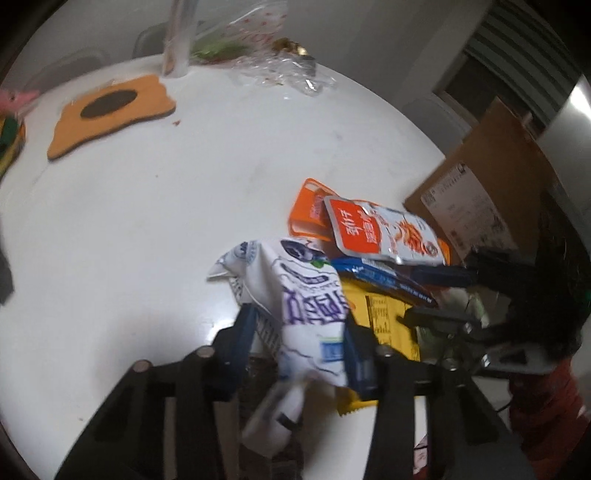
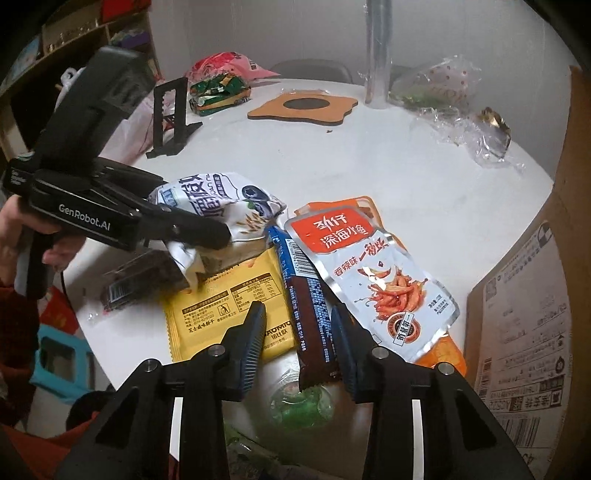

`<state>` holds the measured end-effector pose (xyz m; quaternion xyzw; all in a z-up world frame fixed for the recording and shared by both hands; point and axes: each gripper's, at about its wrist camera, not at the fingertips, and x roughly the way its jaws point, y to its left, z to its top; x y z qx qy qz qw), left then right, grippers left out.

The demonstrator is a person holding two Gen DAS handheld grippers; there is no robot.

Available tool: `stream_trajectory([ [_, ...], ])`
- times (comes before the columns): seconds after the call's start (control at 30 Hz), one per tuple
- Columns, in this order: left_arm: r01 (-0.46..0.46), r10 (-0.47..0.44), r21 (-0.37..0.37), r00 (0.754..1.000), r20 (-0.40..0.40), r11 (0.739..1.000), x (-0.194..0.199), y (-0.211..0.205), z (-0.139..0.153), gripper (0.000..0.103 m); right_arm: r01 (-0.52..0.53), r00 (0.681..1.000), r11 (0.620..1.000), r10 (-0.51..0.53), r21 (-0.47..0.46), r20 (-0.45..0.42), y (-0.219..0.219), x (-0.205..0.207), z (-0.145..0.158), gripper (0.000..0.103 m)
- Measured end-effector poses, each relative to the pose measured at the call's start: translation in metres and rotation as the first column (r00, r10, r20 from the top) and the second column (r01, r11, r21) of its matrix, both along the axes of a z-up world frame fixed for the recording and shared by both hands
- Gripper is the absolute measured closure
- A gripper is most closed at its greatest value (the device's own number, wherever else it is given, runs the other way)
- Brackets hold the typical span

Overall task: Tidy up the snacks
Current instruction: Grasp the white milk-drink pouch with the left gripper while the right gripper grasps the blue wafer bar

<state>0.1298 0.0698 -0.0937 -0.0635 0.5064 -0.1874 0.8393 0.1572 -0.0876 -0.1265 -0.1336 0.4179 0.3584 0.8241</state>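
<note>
The left hand-held gripper (image 1: 299, 332) is clenched on a white-and-purple snack bag (image 1: 310, 306), lifted over the pile on the white surface (image 1: 166, 221). The right hand-held gripper (image 2: 299, 332) is spread open, straddling the brown snack bar (image 2: 310, 314), whose long axis runs along the fingers, pointing away.

White round table against a plain pale wall, under dim indoor light.

You're working at a white table (image 2: 369, 162) with a glossy top; a grey chair back (image 2: 310, 70) stands behind its far edge, against the pale wall (image 2: 295, 33). To your left you have wooden shelving (image 2: 66, 33) crowded with items. A tall cardboard box (image 2: 528, 295) rises at the table's right edge, and slatted blinds (image 1: 524, 48) show beyond it.
</note>
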Motion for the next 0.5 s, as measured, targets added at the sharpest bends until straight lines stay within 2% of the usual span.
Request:
stream_trajectory([
  [0.17, 0.019, -0.019, 0.011, 1.0, -0.022, 1.0, 0.001, 0.002, 0.001, 0.065, -0.024, 0.999, 0.999, 0.026, 0.037, -0.042, -0.001, -0.003, 0.004, 0.07],
  [0.27, 0.012, -0.011, 0.028, 1.0, -0.023, 1.0, 0.003, 0.001, -0.003, 0.054, -0.019, 0.999, 1.0, 0.019, 0.02, -0.035, 0.002, -0.002, 0.004, 0.07],
  [0.33, 0.011, -0.01, 0.023, 1.0, -0.028, 1.0, 0.003, 0.0, -0.007, 0.052, -0.01, 0.999, 1.0, 0.01, 0.013, -0.042, 0.003, 0.002, 0.001, 0.07],
  [0.37, 0.013, -0.012, 0.016, 0.999, -0.033, 1.0, 0.005, 0.0, -0.008, 0.051, -0.007, 0.998, 1.0, 0.008, 0.016, -0.054, 0.002, 0.004, 0.0, 0.07],
  [0.47, 0.017, -0.016, 0.016, 0.999, -0.038, 1.0, 0.007, -0.004, -0.011, 0.038, -0.01, 0.995, 0.999, 0.014, 0.036, -0.103, 0.001, 0.011, -0.006, 0.07],
  [0.5, 0.018, -0.017, 0.028, 0.999, -0.038, 0.999, 0.008, -0.007, -0.012, 0.037, -0.011, 0.994, 0.999, 0.016, 0.044, -0.111, 0.0, 0.012, -0.006, 0.07],
])
